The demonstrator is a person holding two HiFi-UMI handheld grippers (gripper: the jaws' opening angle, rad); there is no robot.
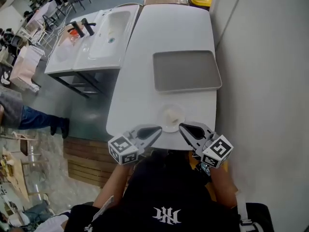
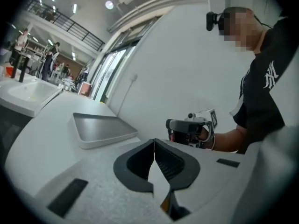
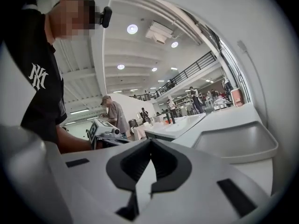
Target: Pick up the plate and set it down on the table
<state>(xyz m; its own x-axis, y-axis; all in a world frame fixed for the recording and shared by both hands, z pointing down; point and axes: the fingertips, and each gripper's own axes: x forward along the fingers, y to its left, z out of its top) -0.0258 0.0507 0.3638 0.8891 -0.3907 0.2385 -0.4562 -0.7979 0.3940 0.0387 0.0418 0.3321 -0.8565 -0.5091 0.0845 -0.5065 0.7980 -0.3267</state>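
A small round white plate (image 1: 170, 118) lies on the white table (image 1: 145, 95) close to its near edge. In the head view my left gripper (image 1: 158, 129) points at the plate's near left rim, and my right gripper (image 1: 182, 126) points at its near right rim. Both tips are level with the rim; I cannot tell whether they touch it. In the left gripper view the left gripper (image 2: 154, 143) has its jaws together with nothing between them. The right gripper (image 3: 150, 143) looks the same in its own view. Neither gripper view shows the plate.
A grey rectangular tray (image 1: 186, 70) rests on the table just beyond the plate. A white wall (image 1: 260, 57) runs along the table's right side. A white sink unit (image 1: 108, 33) with black taps stands to the left. People and chairs are in the hall beyond.
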